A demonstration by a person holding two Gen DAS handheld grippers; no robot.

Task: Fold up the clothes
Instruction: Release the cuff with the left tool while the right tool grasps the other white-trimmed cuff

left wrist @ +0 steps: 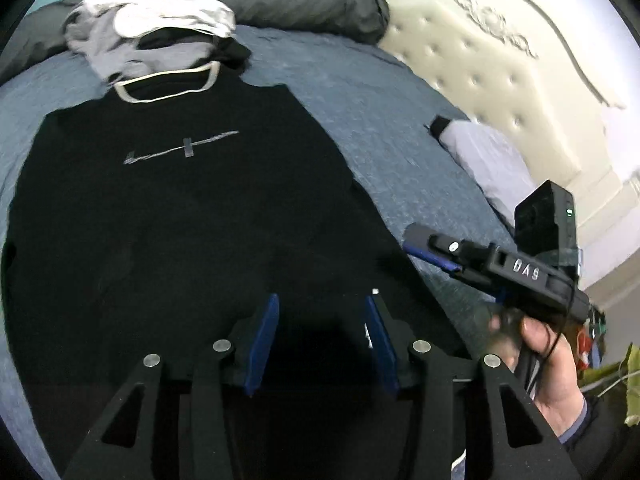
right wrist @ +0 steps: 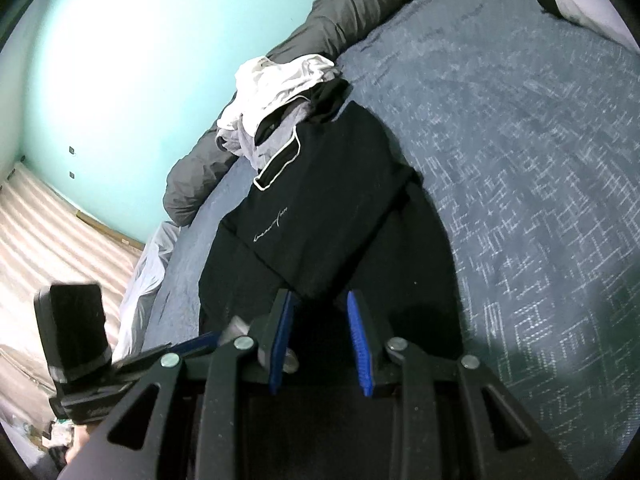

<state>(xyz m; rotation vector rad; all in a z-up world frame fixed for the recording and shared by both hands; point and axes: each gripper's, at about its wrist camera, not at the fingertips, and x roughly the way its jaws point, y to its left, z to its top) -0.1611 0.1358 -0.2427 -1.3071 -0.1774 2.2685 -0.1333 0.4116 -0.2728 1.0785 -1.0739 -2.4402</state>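
Left gripper: angled down over the lower part of the sweatshirt, blue pads spread, nothing pinched between them.
Black sweatshirt: lies front-up and mostly flat on the blue bedspread, pale-edged collar toward a heap of white and grey clothes.
Right gripper: tilted down at the sweatshirt's right edge, jaws apart, gripping nothing.
Right hand: wrapped round the gripper's handle, dark sleeve at the wrist.

Soft indoor light, headboard washed pale; black shirt swallows detail; motion blur throughout, fisheye bending, dark corners.
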